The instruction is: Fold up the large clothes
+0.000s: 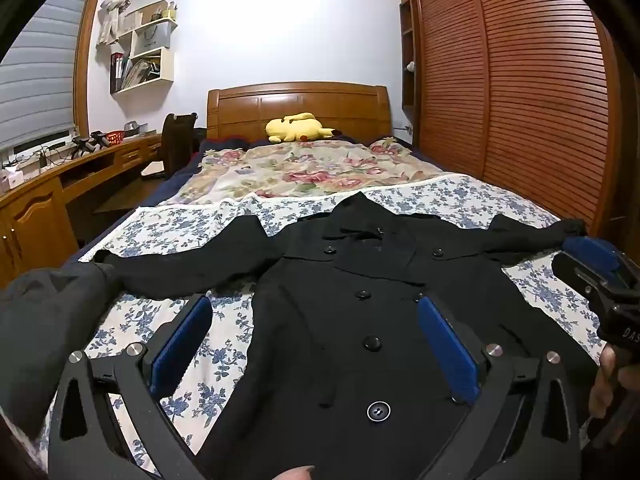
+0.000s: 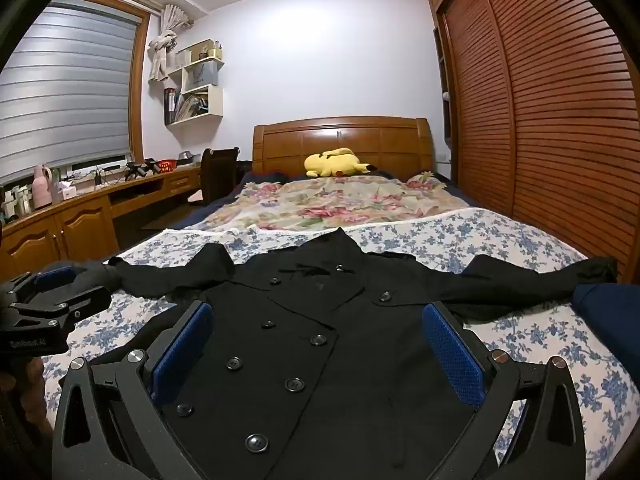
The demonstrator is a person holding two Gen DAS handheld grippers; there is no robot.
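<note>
A black double-breasted coat (image 1: pixel 360 300) lies flat, front up, on the bed's blue-flowered sheet (image 1: pixel 168 228), sleeves spread out to both sides. It also shows in the right wrist view (image 2: pixel 320 320). My left gripper (image 1: pixel 314 312) is open and empty, hovering above the coat's lower left body. My right gripper (image 2: pixel 318 320) is open and empty above the coat's lower right body. The right gripper shows at the right edge of the left wrist view (image 1: pixel 600 276). The left gripper shows at the left edge of the right wrist view (image 2: pixel 52 292); its jaw state there is unclear.
A rose-patterned quilt (image 1: pixel 304 168) and a yellow plush toy (image 1: pixel 298 126) lie near the wooden headboard (image 1: pixel 300 104). A slatted wooden wardrobe (image 1: pixel 520 100) runs along the right. A desk (image 1: pixel 60 176), chair (image 1: pixel 176 140) and wall shelves (image 1: pixel 144 48) stand on the left.
</note>
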